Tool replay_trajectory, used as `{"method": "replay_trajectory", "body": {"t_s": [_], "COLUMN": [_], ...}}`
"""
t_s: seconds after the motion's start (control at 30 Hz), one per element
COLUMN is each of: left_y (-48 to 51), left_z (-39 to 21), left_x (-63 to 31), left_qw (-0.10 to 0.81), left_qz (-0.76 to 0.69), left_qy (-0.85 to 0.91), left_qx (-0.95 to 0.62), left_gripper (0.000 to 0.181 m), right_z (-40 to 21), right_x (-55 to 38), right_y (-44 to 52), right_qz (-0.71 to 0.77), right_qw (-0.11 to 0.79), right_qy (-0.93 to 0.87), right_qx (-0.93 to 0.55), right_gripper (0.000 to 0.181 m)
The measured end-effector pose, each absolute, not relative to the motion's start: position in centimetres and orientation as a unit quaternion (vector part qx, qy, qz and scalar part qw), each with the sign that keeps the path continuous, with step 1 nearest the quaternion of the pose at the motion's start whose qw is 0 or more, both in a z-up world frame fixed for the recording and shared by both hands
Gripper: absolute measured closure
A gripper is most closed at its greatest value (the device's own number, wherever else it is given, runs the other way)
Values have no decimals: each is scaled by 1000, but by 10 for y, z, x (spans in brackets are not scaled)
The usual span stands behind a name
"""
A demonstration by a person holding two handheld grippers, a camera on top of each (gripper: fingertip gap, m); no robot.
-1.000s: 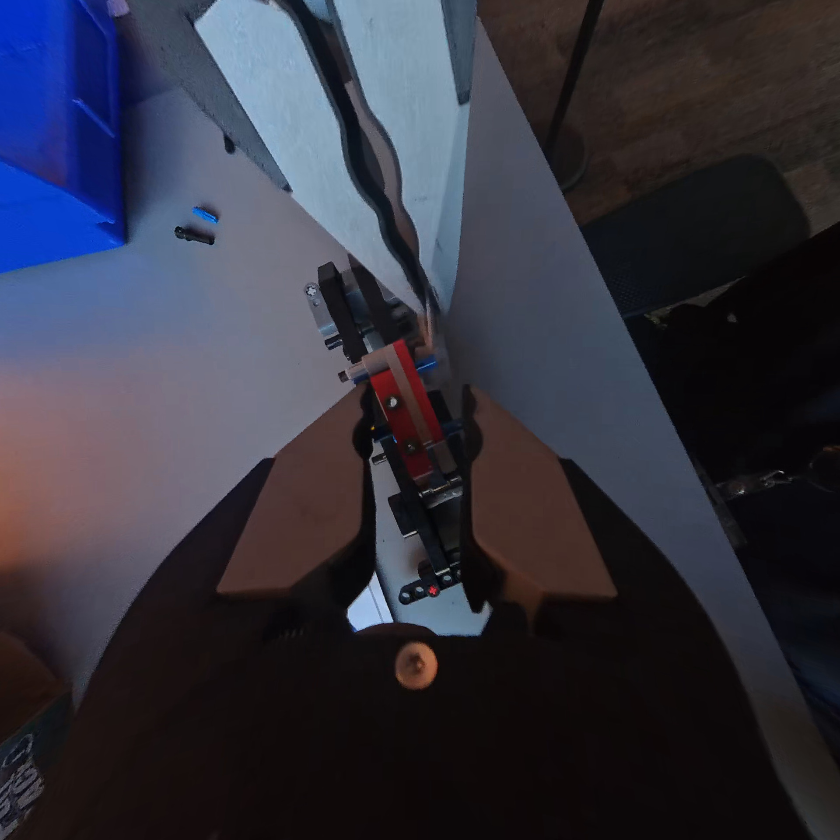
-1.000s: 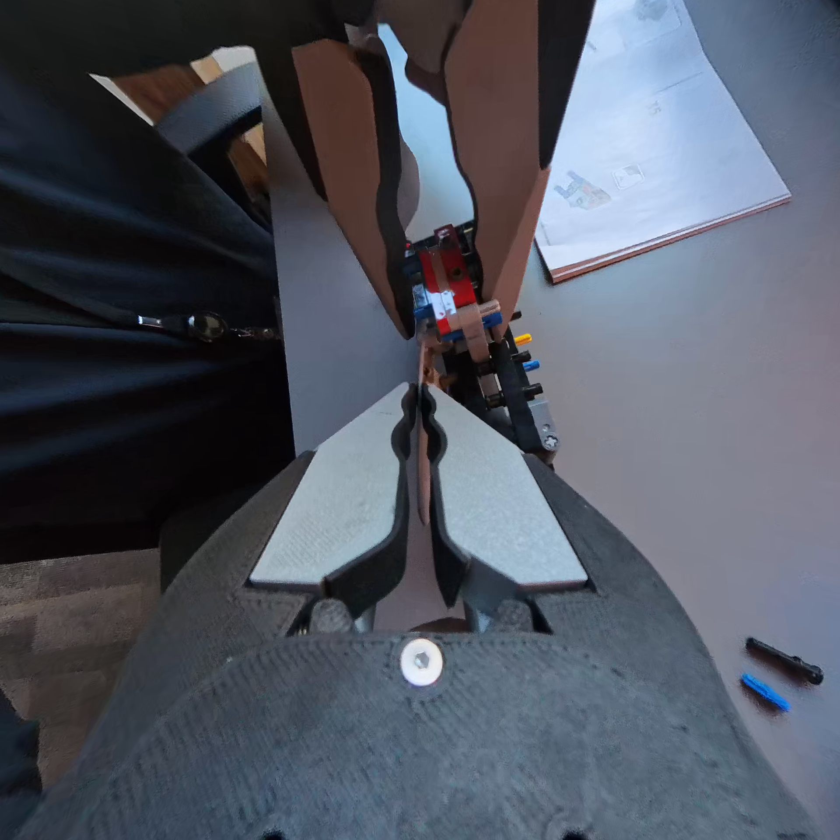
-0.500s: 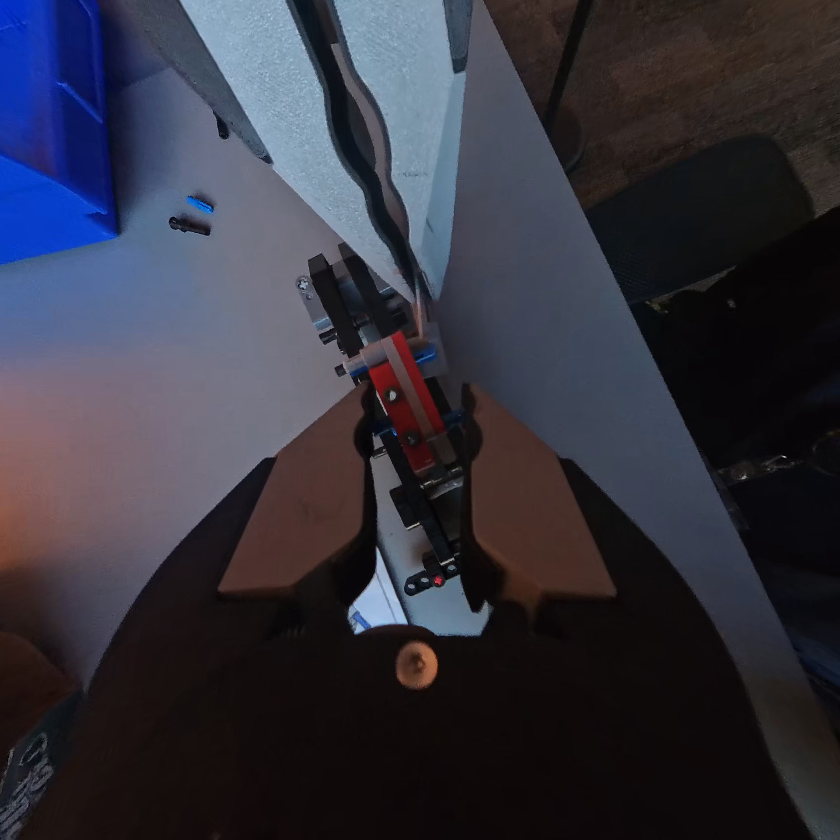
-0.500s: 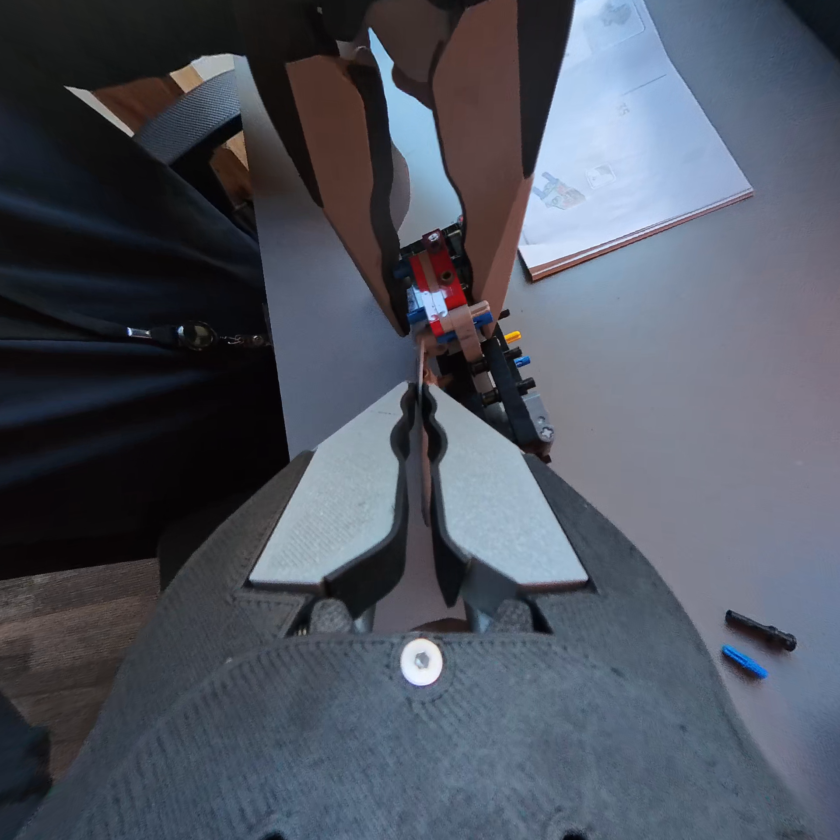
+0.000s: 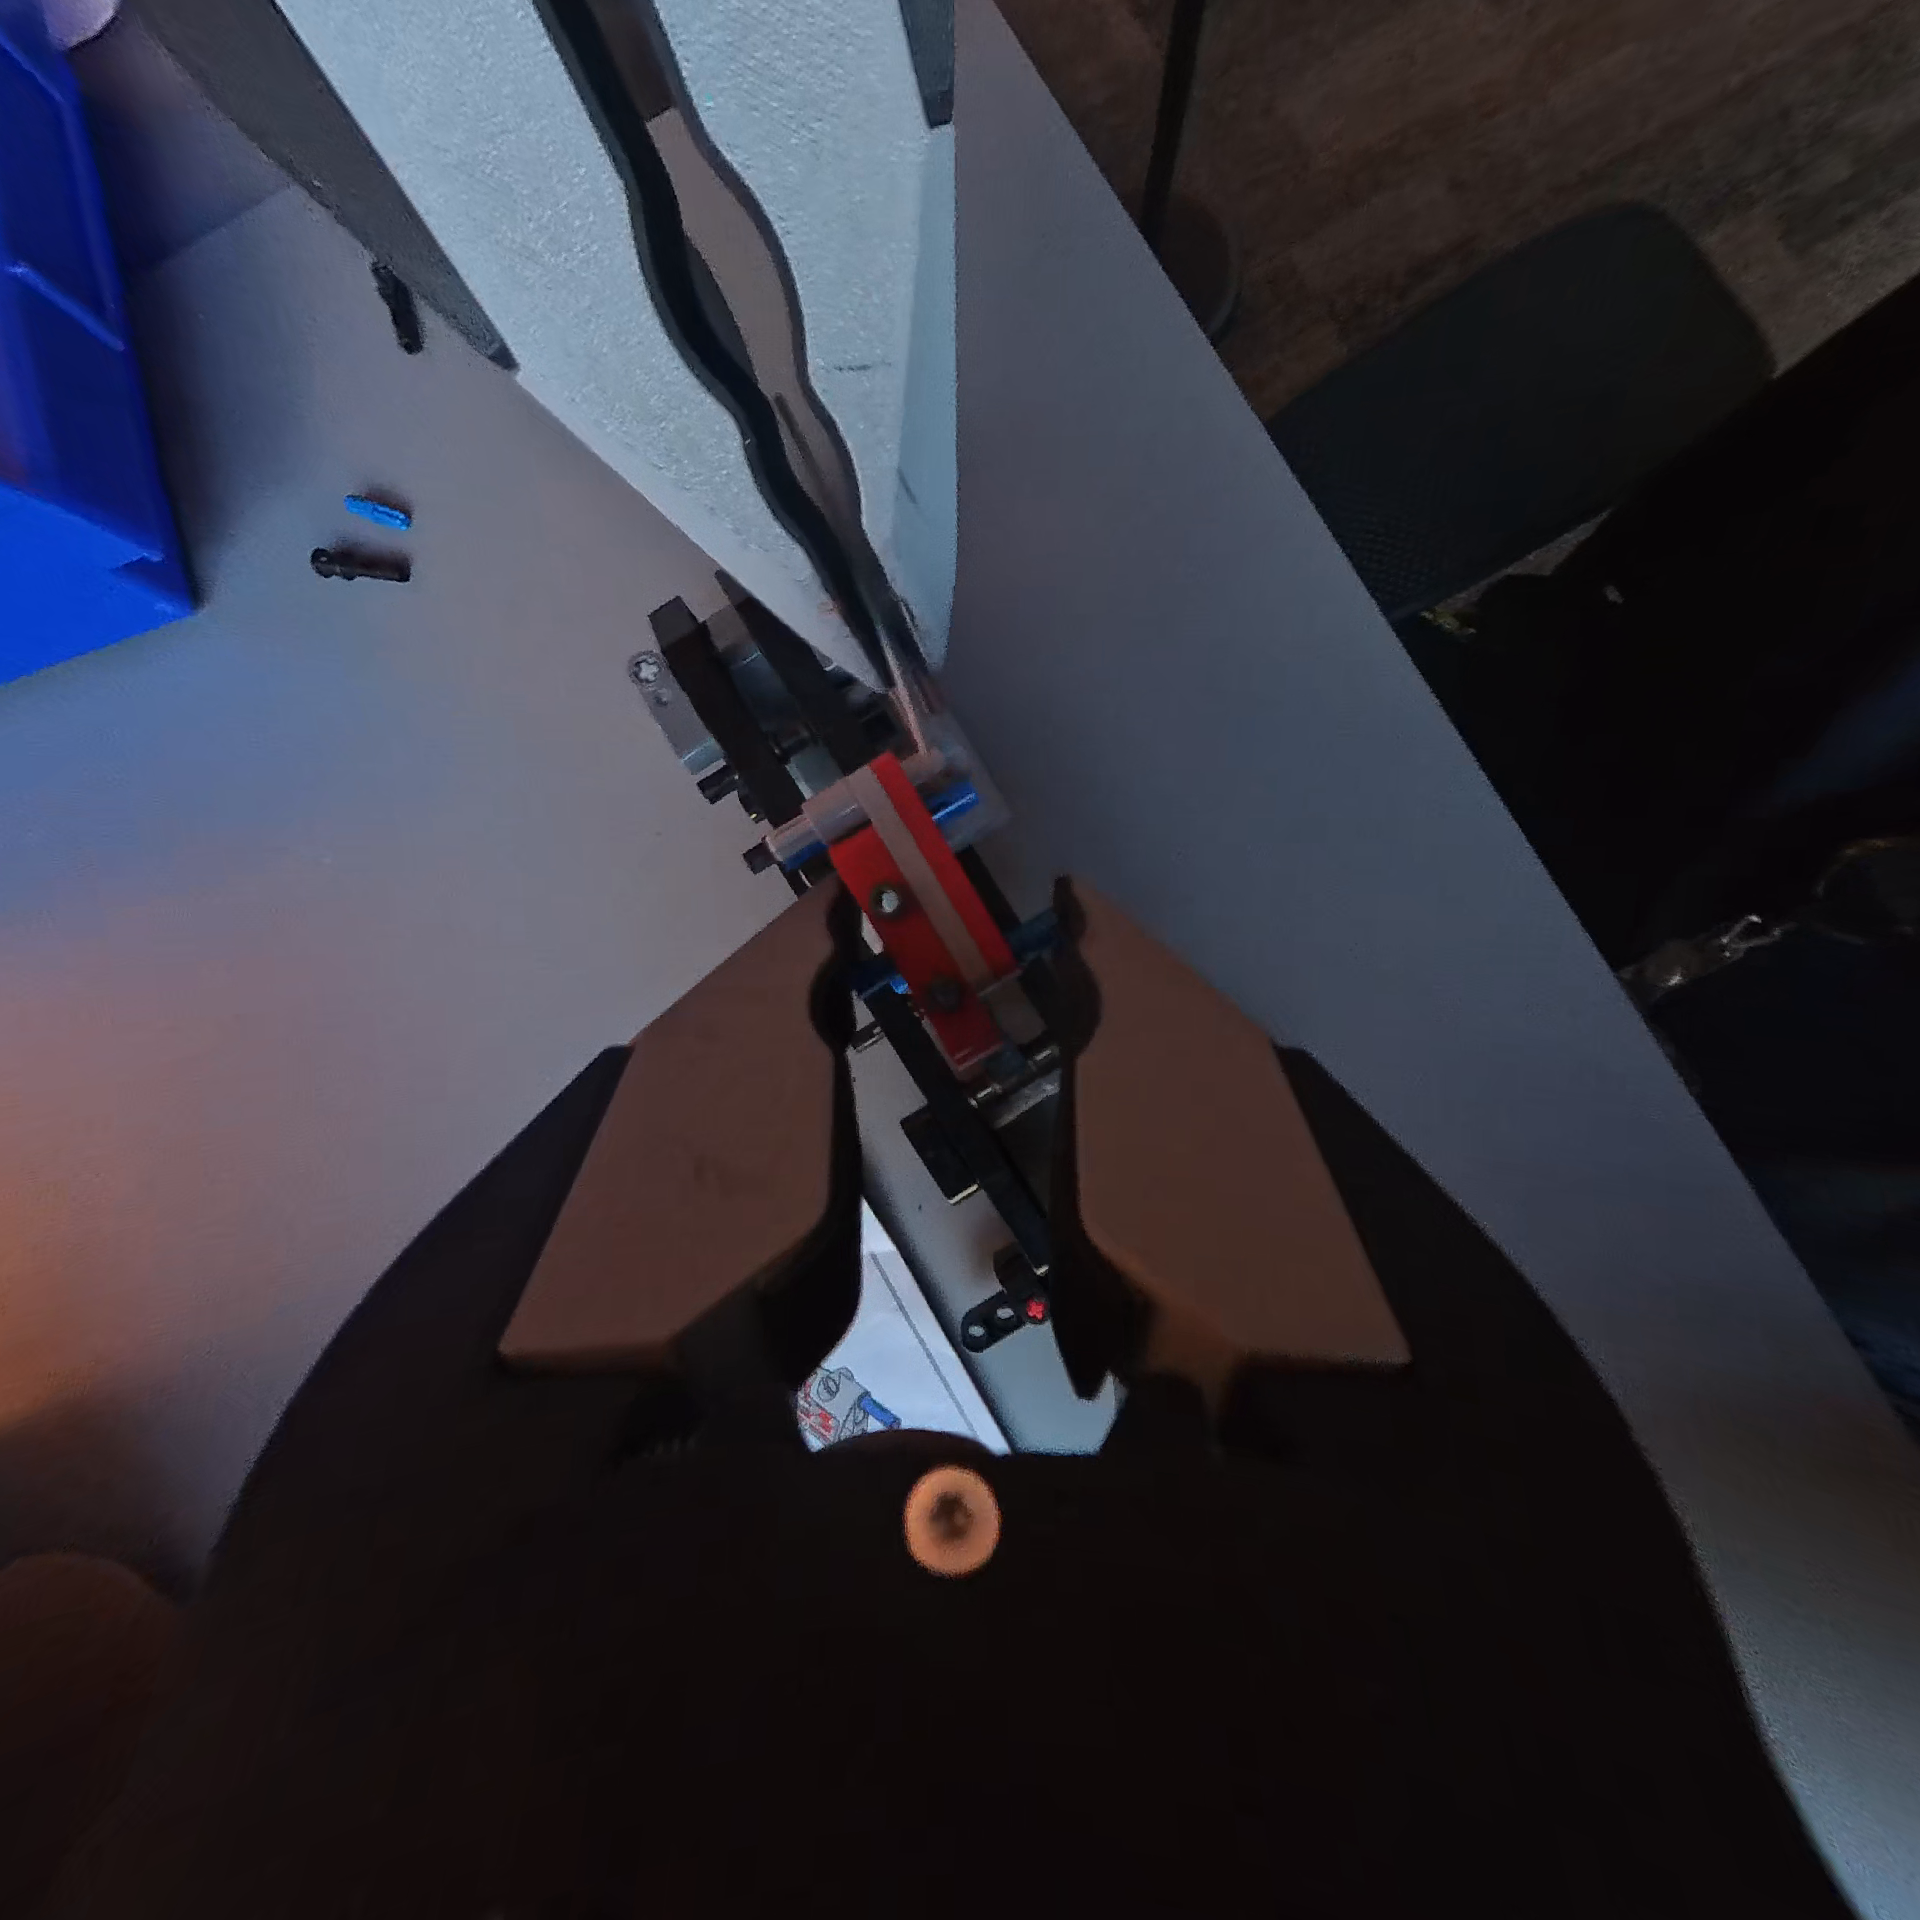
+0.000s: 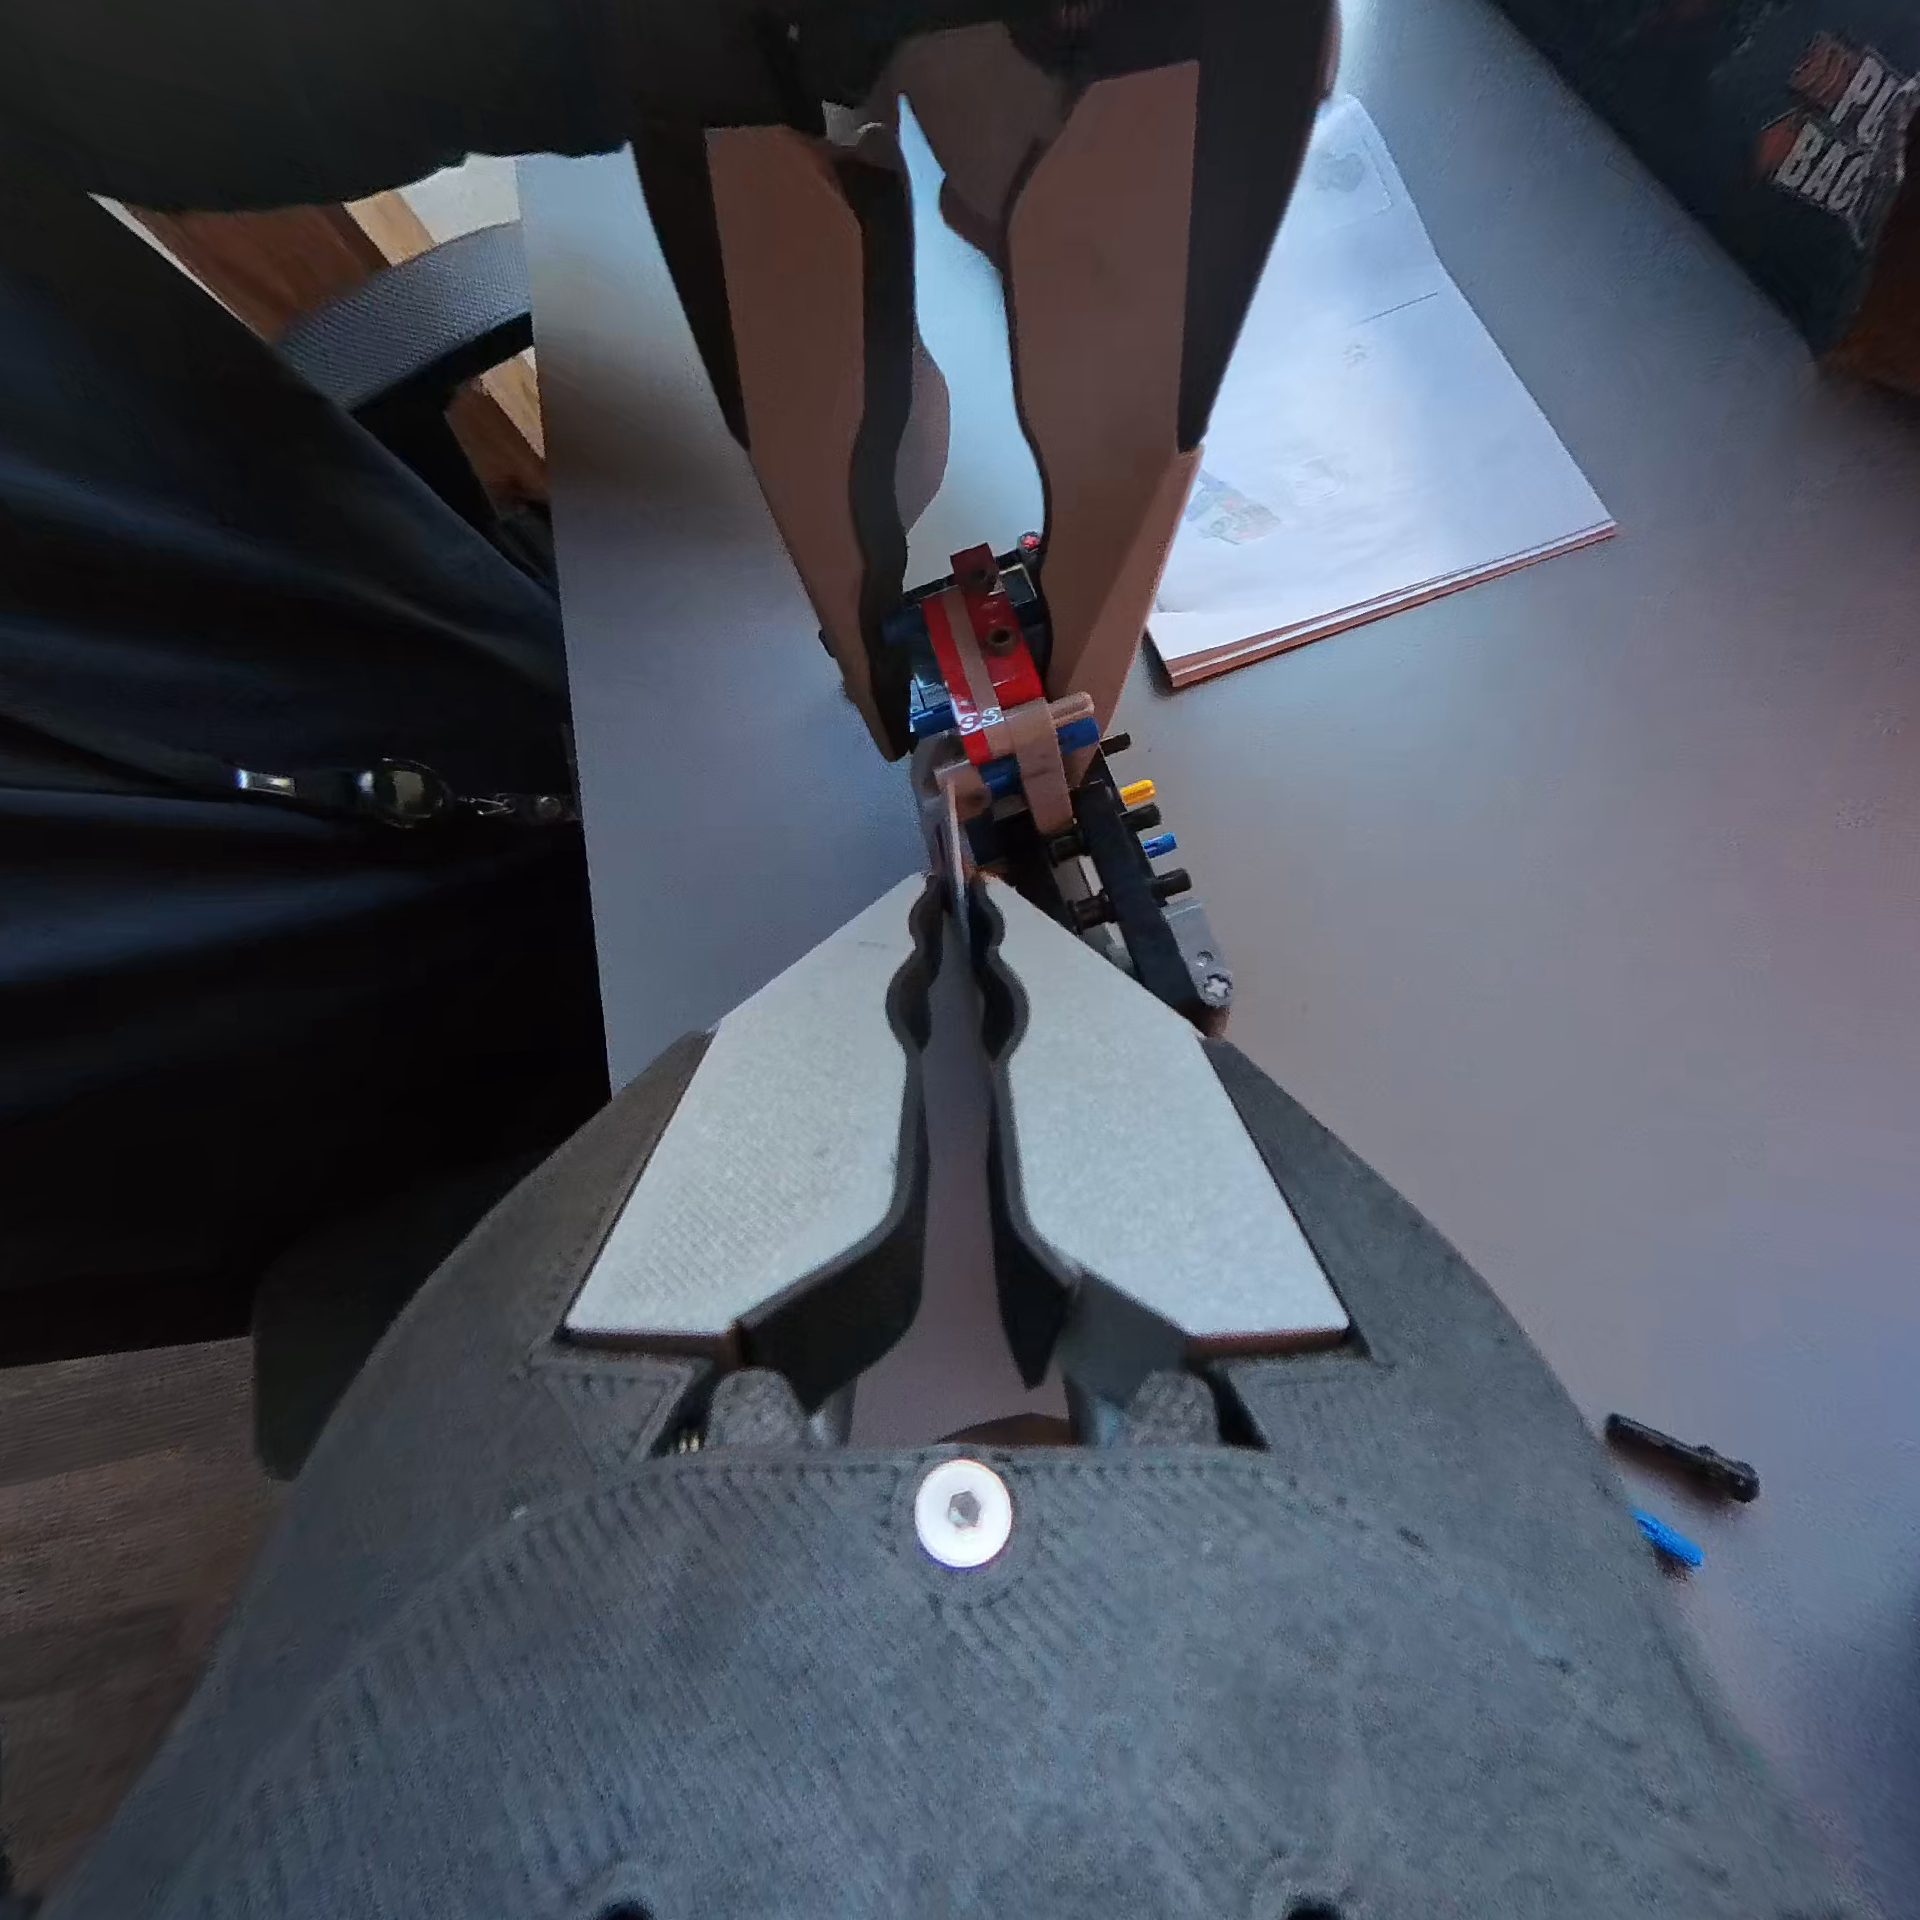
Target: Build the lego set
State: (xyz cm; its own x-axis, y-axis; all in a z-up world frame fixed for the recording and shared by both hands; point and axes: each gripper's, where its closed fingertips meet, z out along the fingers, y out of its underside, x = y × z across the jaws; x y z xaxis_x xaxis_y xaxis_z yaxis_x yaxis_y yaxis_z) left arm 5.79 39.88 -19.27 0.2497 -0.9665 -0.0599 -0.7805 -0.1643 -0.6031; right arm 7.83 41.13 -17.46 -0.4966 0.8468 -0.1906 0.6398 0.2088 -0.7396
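On the table (image 6: 1558, 935), near its front edge, sat the lego model (image 6: 1023, 748), between two opposed grippers. Behind it lay an open instruction booklet (image 6: 1382, 457). Two loose pins (image 5: 369, 540) rested side by side, well apart from the model, near a bin (image 5: 73, 416).

Dark box (image 6: 1829, 156), far right on grey counter (image 6: 1455, 935): large pale printed lettering on side, partly cropped. Open white instruction booklet (image 6: 1382, 436), far right of centre: small printed pictures and marks, too small to read. Red-and-tan striped lego model (image 6: 982, 665): small white marking, illegible.
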Motion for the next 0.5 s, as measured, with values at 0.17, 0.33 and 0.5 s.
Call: {"method": "replay_trajectory", "body": {"t_s": [0.17,0.33,0.5], "left_y": [395,397,392], "left_z": [-194,-193,-176], "left_x": [58,54,53], "left_qw": [267,265,265], "left_qz": [-158,-167,-223], "left_qy": [619,619,576], "left_qx": [-721,-720,-741], "left_gripper": [147,147,136], "right_z": [-176,-176,-177], "right_x": [80,77,76], "right_y": [407,407,409], "right_qz": [405,396,390], "right_qw": [149,167,177], "right_qy": [-760,-744,-744], "right_qx": [-486,-511,-513], "right_gripper": [180,181,181]}}
